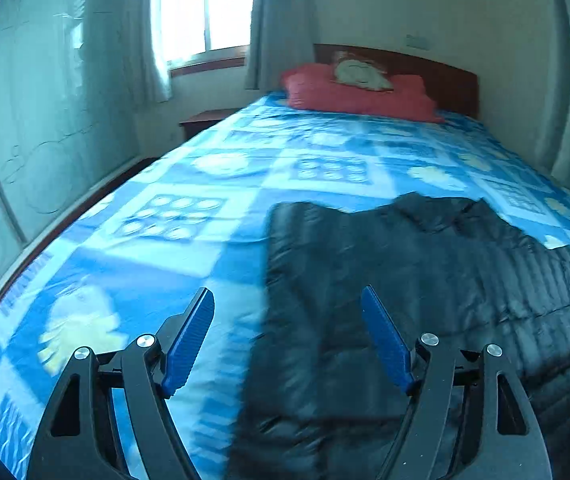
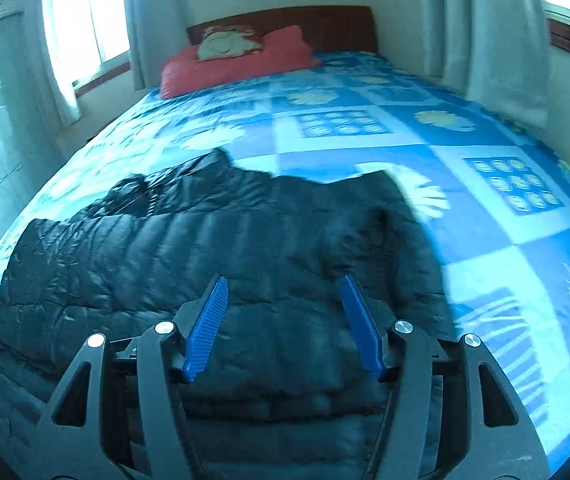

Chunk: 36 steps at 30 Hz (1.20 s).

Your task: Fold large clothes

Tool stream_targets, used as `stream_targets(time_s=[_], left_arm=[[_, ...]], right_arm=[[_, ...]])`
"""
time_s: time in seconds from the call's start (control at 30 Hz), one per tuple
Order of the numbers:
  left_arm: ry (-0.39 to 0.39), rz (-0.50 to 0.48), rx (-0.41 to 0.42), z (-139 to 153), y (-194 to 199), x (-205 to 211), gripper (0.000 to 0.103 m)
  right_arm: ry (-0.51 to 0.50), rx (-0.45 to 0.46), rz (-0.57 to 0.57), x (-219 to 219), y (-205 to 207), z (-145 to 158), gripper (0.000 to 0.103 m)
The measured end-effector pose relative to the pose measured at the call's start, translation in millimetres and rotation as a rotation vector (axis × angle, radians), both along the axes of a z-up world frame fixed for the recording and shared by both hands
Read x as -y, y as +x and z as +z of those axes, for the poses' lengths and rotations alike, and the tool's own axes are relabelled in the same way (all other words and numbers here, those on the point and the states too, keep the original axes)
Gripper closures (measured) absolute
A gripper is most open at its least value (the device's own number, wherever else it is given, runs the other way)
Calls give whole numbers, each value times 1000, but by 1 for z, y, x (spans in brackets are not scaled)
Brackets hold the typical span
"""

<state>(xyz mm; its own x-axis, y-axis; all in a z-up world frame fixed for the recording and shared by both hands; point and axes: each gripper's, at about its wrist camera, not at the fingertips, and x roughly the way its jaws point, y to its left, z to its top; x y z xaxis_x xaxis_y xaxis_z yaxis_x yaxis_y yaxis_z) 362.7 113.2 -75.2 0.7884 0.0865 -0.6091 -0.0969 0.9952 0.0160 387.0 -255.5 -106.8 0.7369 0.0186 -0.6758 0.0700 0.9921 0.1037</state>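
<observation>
Hovering: both grippers, left gripper [image 1: 287, 296] and right gripper [image 2: 283, 282], jaws open, empty.
Jacket [image 2: 205, 248]: lower centre, puffy, slick.
Risk: folds springing open on the bed [image 2: 485, 128].

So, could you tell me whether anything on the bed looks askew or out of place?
The black puffer jacket lies rumpled, its far edge bunched and uneven rather than squared. The red pillow sits toward one side of the headboard. Nothing looks damaged or spilled.
</observation>
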Motion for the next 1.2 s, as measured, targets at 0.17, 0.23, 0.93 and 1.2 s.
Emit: stream_targets(time_s=[0.17,0.23,0.93,1.2], left_arm=[[61,30,-173,-52,45,14,27],[59,18,-202,-68,49,11,26],[-18,91,-233,-81,120,-19,20],[-173,87,-238,-62,99,-41,19]], right_arm=[[-15,-129,14,-13,26,-44,41],[-3,-122,17,-12,26,-46,41],[-81,-93,-15,-8,85,-50,33],[-22,-73,-18,2,59,-27,32]])
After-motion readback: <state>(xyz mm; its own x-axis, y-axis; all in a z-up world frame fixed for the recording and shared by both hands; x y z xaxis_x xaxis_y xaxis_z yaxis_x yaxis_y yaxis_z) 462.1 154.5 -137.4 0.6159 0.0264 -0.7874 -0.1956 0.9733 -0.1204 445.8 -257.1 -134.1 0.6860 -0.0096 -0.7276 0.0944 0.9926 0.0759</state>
